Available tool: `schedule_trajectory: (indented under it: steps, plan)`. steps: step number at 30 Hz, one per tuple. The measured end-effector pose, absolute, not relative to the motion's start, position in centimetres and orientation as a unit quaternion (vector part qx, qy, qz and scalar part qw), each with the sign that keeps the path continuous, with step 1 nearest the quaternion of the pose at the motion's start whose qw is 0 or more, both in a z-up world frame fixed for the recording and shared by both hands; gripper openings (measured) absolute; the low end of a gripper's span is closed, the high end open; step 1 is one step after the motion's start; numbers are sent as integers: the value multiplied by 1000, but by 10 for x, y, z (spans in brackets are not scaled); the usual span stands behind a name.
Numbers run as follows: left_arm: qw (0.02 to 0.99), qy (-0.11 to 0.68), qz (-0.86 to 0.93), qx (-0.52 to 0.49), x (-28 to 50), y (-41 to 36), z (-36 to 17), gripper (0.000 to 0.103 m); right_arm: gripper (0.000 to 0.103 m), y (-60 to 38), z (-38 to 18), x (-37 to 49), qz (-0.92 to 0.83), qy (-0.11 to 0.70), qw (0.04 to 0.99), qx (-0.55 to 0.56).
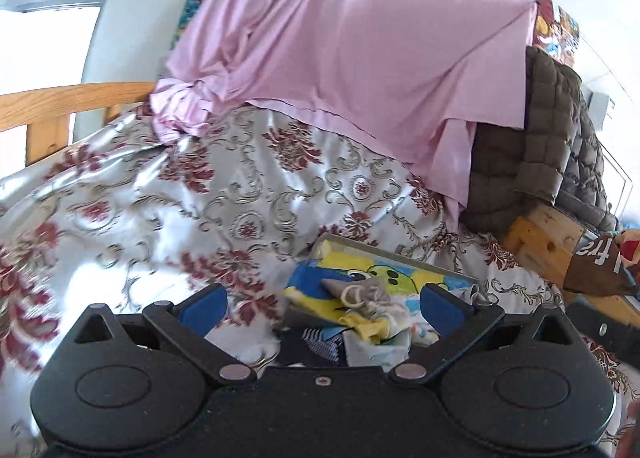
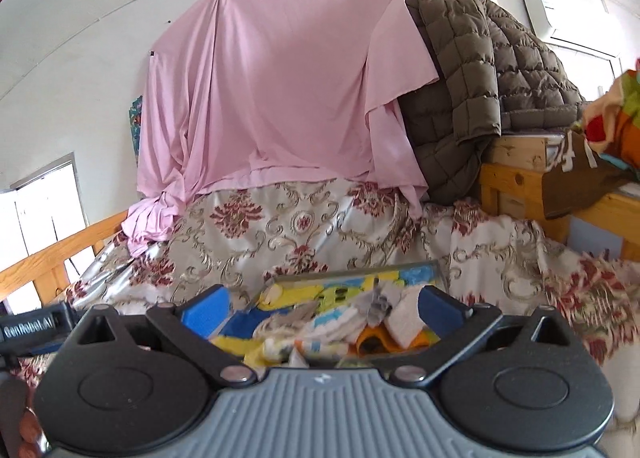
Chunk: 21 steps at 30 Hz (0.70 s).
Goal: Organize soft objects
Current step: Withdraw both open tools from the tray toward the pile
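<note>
Currently I hold both tools above a bed covered by a silver satin bedspread [image 1: 168, 194] with a red floral pattern. My left gripper [image 1: 322, 304] has its jaws spread wide and grips nothing; its blue pads [image 1: 200, 304] frame a shallow tray [image 1: 400, 254] that rests on the bedspread. My right gripper [image 2: 322, 306] is likewise spread wide and empty, and hangs over the same tray [image 2: 360, 272] from a slightly different angle. The tray holds the soft objects: a pile of small socks and cloths [image 1: 368, 314] in yellow, blue, grey and white, lying on a cartoon-printed yellow and blue liner [image 1: 360, 270]. In the right wrist view the pile [image 2: 340, 322] includes a grey piece, striped white pieces and an orange piece. Neither gripper touches the pile. Behind the bed, a pink sheet [image 2: 280, 78] hangs on the wall, with its lower edge reaching the bedspread. An olive quilted jacket [image 2: 480, 70] lies over a wooden frame [image 2: 516, 182] to the right of the sheet. At the left edge of the right wrist view, part of my left tool is visible.
</note>
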<state>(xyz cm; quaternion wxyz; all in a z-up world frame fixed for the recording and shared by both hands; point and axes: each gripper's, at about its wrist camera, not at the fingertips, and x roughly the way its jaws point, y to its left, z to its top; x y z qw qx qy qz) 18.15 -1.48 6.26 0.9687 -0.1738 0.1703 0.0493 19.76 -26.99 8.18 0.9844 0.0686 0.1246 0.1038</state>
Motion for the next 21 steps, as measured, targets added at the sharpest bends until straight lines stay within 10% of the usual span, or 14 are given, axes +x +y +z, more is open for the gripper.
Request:
schedule_trajectory:
  steps: [21]
  plan:
    - [957,276,9,-91,125,6,3,102,103,-245,1,93,59,237,964,103]
